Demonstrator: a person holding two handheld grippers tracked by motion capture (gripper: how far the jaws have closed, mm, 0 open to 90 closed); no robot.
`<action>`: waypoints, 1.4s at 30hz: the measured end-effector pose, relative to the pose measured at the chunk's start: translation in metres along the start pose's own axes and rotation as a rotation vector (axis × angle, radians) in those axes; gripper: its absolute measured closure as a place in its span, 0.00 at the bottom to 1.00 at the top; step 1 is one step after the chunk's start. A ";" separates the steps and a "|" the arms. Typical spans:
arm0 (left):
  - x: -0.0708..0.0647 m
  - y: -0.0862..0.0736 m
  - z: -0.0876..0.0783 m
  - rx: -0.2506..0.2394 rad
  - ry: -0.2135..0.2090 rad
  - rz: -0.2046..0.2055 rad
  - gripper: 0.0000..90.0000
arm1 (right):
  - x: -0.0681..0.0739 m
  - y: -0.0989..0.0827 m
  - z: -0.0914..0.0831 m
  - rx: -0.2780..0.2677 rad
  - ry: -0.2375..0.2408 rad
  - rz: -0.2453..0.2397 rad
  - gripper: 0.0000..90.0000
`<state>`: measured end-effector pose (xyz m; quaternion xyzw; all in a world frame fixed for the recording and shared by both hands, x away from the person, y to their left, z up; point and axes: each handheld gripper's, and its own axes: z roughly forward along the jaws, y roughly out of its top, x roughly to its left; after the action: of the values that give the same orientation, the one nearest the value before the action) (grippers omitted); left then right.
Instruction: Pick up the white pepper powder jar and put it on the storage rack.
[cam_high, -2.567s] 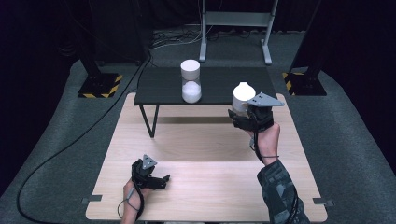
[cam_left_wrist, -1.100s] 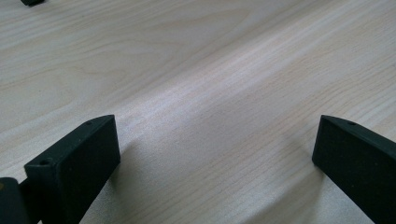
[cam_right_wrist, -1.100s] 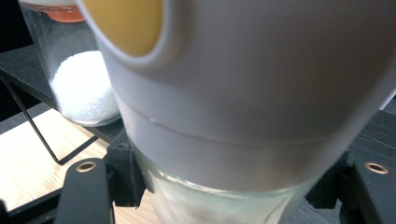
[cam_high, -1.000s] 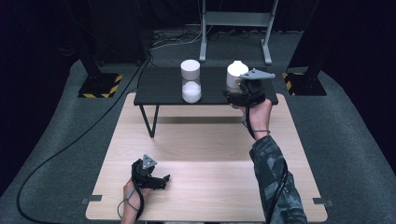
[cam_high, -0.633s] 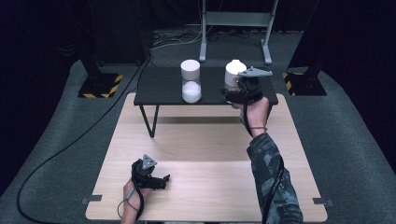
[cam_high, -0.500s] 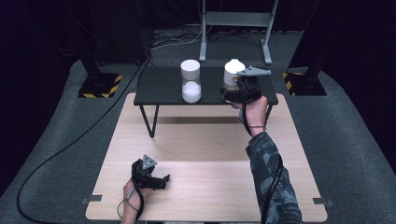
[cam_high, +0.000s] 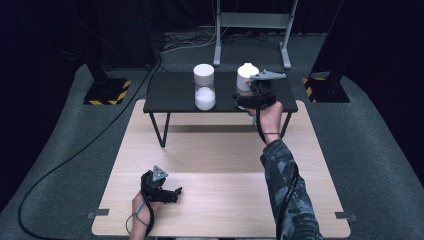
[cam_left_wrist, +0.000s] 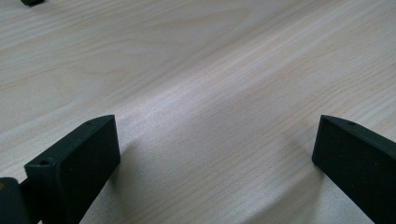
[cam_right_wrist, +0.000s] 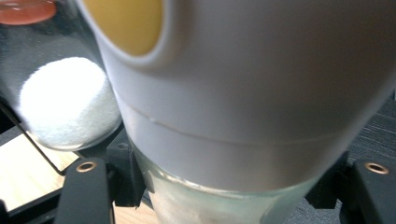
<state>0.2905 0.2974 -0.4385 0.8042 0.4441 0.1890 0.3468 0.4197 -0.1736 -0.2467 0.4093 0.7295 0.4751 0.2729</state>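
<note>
High view: your right claw (cam_high: 248, 92) is clamped on a white-capped jar (cam_high: 246, 76), holding it over the right part of the dark tabletop (cam_high: 170, 95), near a second white-capped jar (cam_high: 204, 87) that stands half full of white powder. Right gripper view: both jaws press the held jar's glass just under its cap. Your left claw (cam_high: 172, 193) rests wide open and empty on the pale wooden tabletop (cam_high: 220, 155).

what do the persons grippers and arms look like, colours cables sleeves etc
Both grippers are black with two blocky jaws. The right gripper and the left gripper each carry a grey three-cornered plate on top and trail a black cable. Brass-coloured screw holes mark the right one's jaws. The right forearm wears a dark camouflage-patterned sleeve and a thin wristband.
</note>
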 end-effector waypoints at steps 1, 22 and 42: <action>0.000 0.000 0.000 0.000 0.000 0.000 0.01 | 0.000 0.000 0.001 0.002 -0.001 0.001 0.34; 0.000 0.000 0.000 0.000 0.000 0.001 0.01 | 0.000 -0.010 0.004 -0.019 -0.013 0.009 0.34; 0.000 0.000 0.000 0.000 0.000 0.001 0.01 | -0.005 -0.005 0.005 0.001 0.014 0.011 0.16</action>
<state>0.2903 0.2974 -0.4384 0.8045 0.4437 0.1892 0.3467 0.4243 -0.1768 -0.2530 0.4102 0.7295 0.4789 0.2650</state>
